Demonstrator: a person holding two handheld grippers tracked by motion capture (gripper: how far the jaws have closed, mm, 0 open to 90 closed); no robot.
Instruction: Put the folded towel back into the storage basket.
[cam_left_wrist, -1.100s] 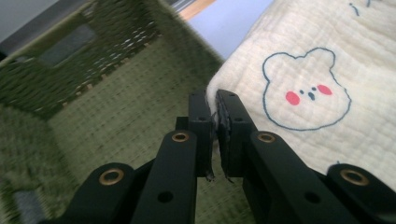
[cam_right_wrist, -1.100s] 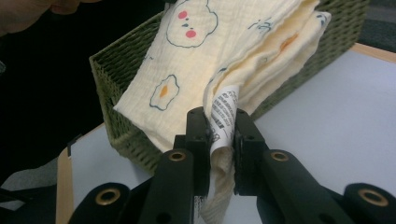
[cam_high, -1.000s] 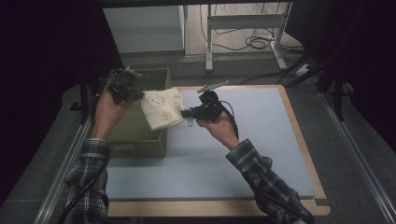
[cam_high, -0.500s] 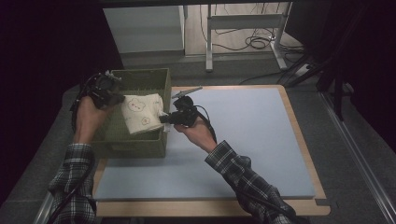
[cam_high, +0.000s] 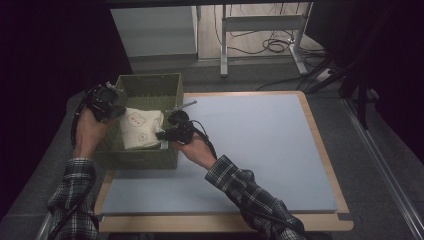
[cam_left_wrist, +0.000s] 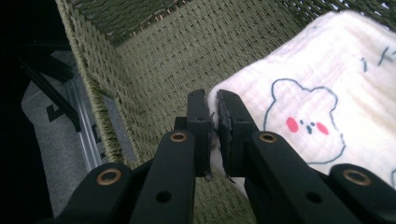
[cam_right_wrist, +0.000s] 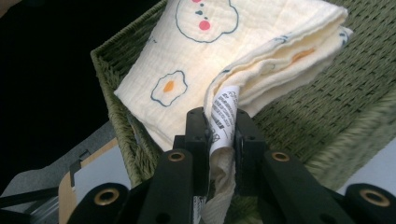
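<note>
While the folded cream cloth (cam_high: 142, 128) with bear and egg prints hangs over the woven green basket (cam_high: 150, 85) at the tabletop's (cam_high: 260, 150) left edge, the left gripper (cam_high: 116, 111) pinches its left corner with jaws nearly closed, and the right gripper (cam_high: 162, 134) clamps its right edge and white label (cam_right_wrist: 222, 116).

Folded cream muslin cloth (cam_high: 141, 128) with bear and fried-egg prints, white care label at one corner, hangs tilted inside the green woven rectangular basket (cam_high: 150, 87) at the tabletop's left edge.
</note>
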